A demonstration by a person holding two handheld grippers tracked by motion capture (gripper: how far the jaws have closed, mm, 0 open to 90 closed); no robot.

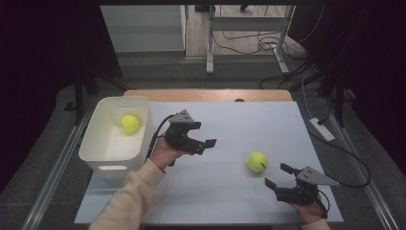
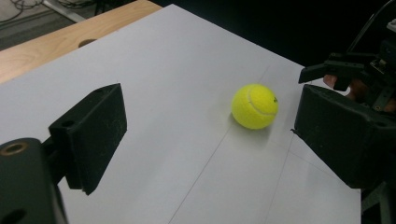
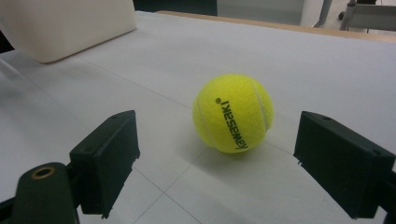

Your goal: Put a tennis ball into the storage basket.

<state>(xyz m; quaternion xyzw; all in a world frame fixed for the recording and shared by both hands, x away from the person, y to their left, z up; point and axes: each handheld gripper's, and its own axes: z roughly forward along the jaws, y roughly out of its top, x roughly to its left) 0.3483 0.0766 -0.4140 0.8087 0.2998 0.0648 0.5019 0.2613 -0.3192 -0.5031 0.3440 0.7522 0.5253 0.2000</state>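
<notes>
I find the tennis ball [image 3: 232, 113] resting free on the white table [image 1: 215, 191], just ahead of my spread, empty right gripper [image 1: 278, 175], and judge it light, springy, felted and roll-prone, best pinched across its widest middle.

yellow tennis ball [image 3: 232, 113], white bin [image 1: 115, 135], black tongs [image 1: 281, 175]

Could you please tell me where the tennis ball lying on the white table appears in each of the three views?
High view: the tennis ball lies right of centre on the white table, just beyond the right gripper.
Left gripper view: right of centre, ahead of the open jaws.
Right gripper view: centre, ahead of the open jaws.
Shared landmark: the table's wooden far edge.
</notes>
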